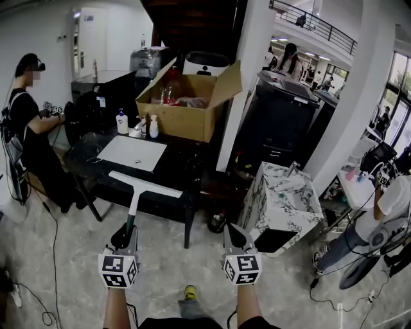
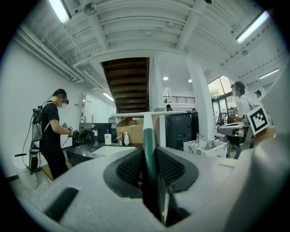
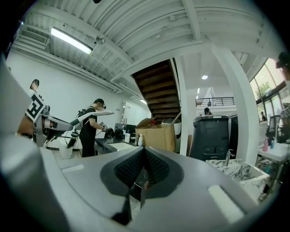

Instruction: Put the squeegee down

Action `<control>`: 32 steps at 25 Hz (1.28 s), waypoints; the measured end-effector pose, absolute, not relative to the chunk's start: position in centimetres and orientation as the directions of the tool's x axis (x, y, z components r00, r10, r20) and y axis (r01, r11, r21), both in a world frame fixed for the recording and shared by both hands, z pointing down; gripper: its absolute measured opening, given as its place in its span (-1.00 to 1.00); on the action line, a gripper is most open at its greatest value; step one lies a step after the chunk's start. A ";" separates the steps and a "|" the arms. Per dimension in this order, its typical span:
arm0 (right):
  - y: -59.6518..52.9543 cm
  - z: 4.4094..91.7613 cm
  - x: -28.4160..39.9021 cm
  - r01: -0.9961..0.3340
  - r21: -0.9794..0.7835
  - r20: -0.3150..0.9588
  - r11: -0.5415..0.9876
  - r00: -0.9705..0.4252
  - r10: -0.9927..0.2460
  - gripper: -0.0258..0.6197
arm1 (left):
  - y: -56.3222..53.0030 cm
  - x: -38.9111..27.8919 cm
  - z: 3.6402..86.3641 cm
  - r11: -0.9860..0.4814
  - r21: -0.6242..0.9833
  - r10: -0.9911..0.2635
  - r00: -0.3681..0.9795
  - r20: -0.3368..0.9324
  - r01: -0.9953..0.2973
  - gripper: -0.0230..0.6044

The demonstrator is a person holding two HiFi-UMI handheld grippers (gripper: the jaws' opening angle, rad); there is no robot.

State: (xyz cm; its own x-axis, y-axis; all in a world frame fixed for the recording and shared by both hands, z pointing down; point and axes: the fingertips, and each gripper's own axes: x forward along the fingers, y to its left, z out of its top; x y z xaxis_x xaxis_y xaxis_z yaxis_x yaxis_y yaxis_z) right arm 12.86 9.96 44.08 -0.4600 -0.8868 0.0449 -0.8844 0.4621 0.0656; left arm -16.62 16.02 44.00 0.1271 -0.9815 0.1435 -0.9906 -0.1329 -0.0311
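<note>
I see a bright indoor hall lit by long white fluorescent ceiling tubes [image 2: 59,10], with daylight glaring through tall glass windows [image 1: 399,90] at the head view's right edge. Both gripper views curve strongly inside black round borders. Close up, the grey left gripper [image 2: 149,156] looks blurred.

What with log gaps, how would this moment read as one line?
left hand-held gripper: shut on squeegee, aloft | right hand-held gripper: shut, empty
</note>
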 end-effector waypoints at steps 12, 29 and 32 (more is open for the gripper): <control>-3.9 45.7 11.9 -0.874 0.055 0.068 0.482 -0.478 -0.876 -0.88 | 3.2 -17.3 45.1 -0.104 -0.029 -0.981 0.098 0.170 -0.994 -0.60; -16.6 44.8 12.6 -0.858 -0.002 0.044 0.514 -0.514 -0.857 -0.88 | -9.0 -15.4 43.5 -0.096 -0.060 -0.981 0.084 0.172 -0.994 -0.60; -17.9 44.6 12.8 -0.863 -0.015 0.041 0.504 -0.504 -0.862 -0.88 | -10.3 -15.3 43.3 -0.103 -0.063 -0.981 0.090 0.173 -0.993 -0.60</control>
State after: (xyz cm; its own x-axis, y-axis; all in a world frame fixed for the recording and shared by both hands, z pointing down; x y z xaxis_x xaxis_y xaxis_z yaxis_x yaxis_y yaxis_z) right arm 12.78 -17.86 44.62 -0.5044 -0.8625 0.0412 -0.8634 0.5043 -0.0147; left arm -15.26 -10.27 43.26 0.0904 -0.9808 0.1730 -0.9927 -0.1027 -0.0634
